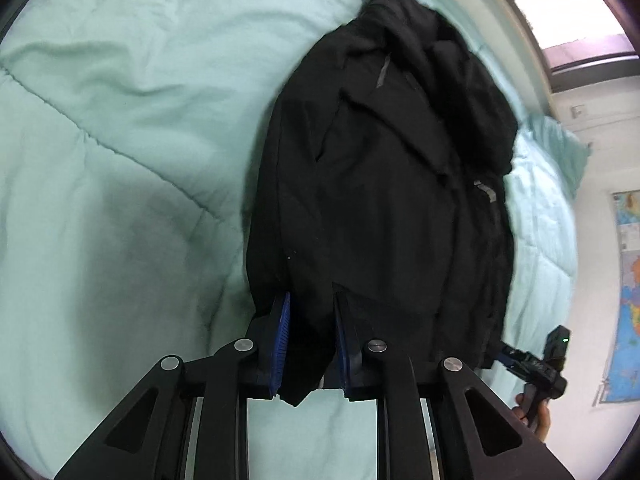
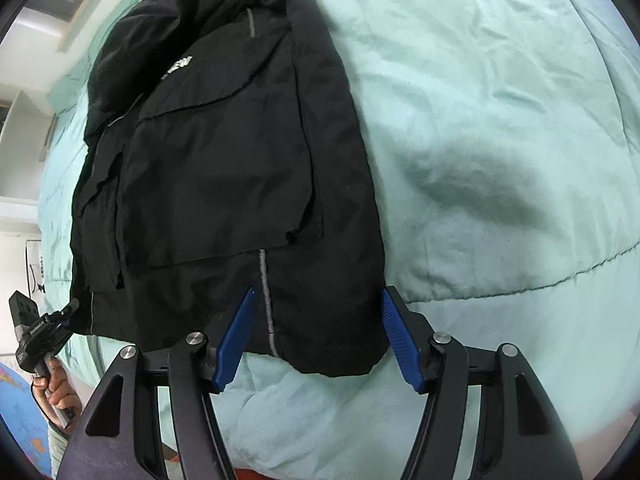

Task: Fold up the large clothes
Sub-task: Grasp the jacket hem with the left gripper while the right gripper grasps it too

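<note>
Left wrist view: mint-green quilt (image 1: pixel 120 160) covers the bed; a window (image 1: pixel 568 12) stands far right and a wall map (image 1: pixel 628 280) hangs on the right. The black jacket (image 1: pixel 380 180) lies folded on the quilt, its near hem pinched between the left gripper (image 1: pixel 310 340) pads. Right wrist view: partly hidden white lettering (image 2: pixel 178 68), unreadable, marks the jacket's chest; the right gripper (image 2: pixel 320 336) is spread apart astride the near right hem corner, pads clear of the cloth.
</note>
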A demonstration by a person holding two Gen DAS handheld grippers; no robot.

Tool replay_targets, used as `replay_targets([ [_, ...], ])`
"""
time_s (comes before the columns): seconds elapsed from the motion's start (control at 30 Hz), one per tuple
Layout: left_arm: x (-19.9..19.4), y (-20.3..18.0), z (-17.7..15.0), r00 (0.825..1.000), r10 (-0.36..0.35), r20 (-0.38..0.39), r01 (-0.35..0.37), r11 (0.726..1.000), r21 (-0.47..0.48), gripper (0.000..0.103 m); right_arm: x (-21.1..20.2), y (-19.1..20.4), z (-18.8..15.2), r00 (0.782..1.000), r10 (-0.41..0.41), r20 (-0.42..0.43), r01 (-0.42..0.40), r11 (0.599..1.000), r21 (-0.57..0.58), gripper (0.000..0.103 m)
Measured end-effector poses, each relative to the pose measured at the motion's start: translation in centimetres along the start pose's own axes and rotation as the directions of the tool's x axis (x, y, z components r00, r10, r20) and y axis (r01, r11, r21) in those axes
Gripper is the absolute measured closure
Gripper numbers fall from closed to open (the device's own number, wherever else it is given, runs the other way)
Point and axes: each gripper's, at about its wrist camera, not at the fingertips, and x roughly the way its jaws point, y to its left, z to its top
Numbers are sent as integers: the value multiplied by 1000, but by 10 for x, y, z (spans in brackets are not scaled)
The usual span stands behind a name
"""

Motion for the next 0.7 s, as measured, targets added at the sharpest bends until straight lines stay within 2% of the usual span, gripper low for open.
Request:
replay_targets([
  [0.1, 13, 9, 2, 1000, 7, -25, -8, 999, -45, 79, 14, -9, -2, 1000, -4, -13, 5, 999, 47, 36],
  [0.17, 17, 10, 1, 1000, 5, -24, -6, 999, -54, 79, 17, -11, -5, 999, 39, -19, -37, 997, 68, 36],
  [0.2, 17, 9, 1, 1000, 10, -17, -10, 999, -49, 79, 13, -9, -7, 999, 48, -9, -48, 997, 59, 44],
  [0.23, 15, 9, 1, 1000, 9, -12, -9, 999, -38, 81, 8, -7, -8, 997, 80, -4, -80, 996, 47, 63],
  [0.27, 10, 5, -1, 1000, -5, 3, 6, 1000, -21, 85, -1, -3, -10, 991, 132, 15, -133, 991, 34, 68],
  [0.3, 3, 0, -2, 999, -41, 20, 41, 999, -2, 86, -13, 2, -12, 985, 165, 44, -166, 986, 7, 68],
  [0.37, -12, -10, -5, 992, -121, 43, 119, 992, 30, 86, -25, 10, -12, 983, 173, 66, -171, 984, -41, 68],
  [0.47, -18, -13, -3, 984, -174, 34, 173, 984, 40, 84, -14, 11, -6, 976, 219, 22, -218, 975, -38, 65],
  [0.57, 1, -3, -3, 983, -181, -13, 180, 984, -11, 78, 13, 9, 1, 978, 204, -38, -204, 979, 5, 61],
  [0.7, 19, 3, -9, 990, -138, -31, 137, 990, -25, 78, 40, 11, 1, 980, 172, -103, -173, 985, 5, 59],
])
